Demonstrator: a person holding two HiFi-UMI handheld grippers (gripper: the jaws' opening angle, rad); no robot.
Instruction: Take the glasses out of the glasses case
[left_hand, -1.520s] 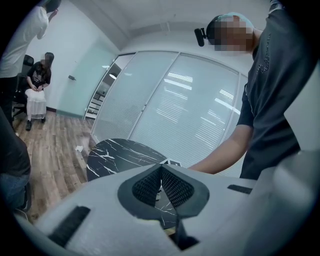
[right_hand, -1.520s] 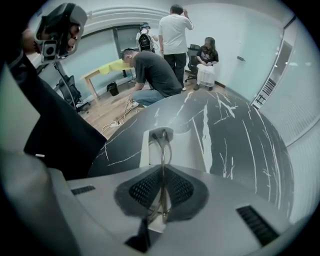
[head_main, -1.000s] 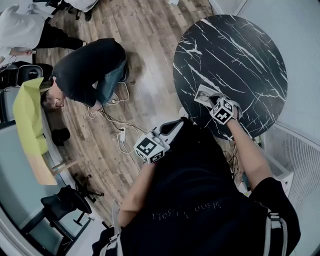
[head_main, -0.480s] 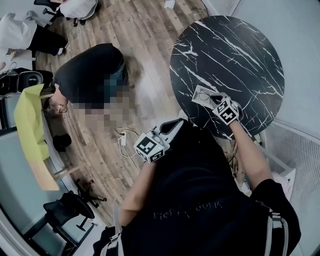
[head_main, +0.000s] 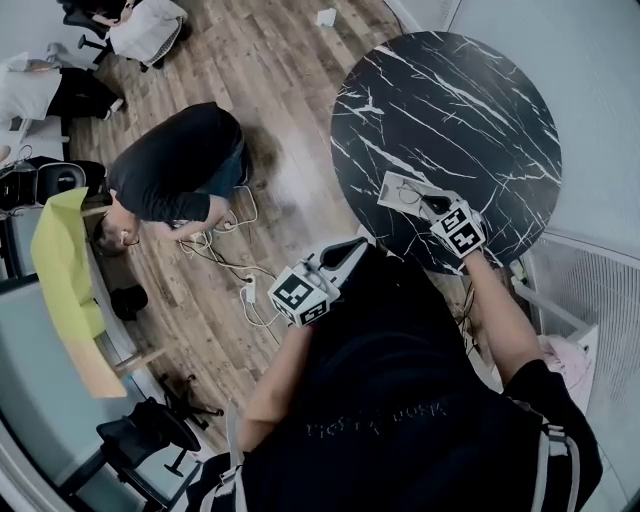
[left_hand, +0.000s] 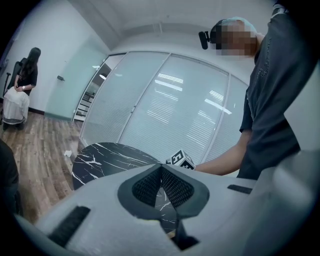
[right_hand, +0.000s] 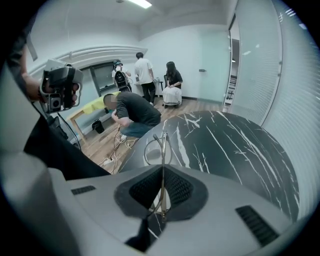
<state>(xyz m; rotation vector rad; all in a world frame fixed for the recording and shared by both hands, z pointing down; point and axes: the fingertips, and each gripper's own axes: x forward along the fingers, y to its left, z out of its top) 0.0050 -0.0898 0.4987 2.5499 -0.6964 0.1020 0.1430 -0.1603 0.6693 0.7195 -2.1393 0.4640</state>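
The right gripper (right_hand: 162, 172) has its jaws pinched together on the thin wire frame of the glasses (right_hand: 162, 150), which stick out edge-on straight ahead of its tips. Just beyond those tips, the case (head_main: 398, 187) lies on the table (head_main: 450, 100) (whether the glasses touch it cannot be told). The left gripper (left_hand: 161, 172) is well off to the right gripper's left, jaws closed on nothing.

on the table (head_main: 450, 100), close by its near edge: glasses case (head_main: 396, 187). pinched in the right gripper (head_main: 433, 204) right at the case: glasses (right_hand: 161, 147). off the table, left of that edge: left gripper (head_main: 358, 246).
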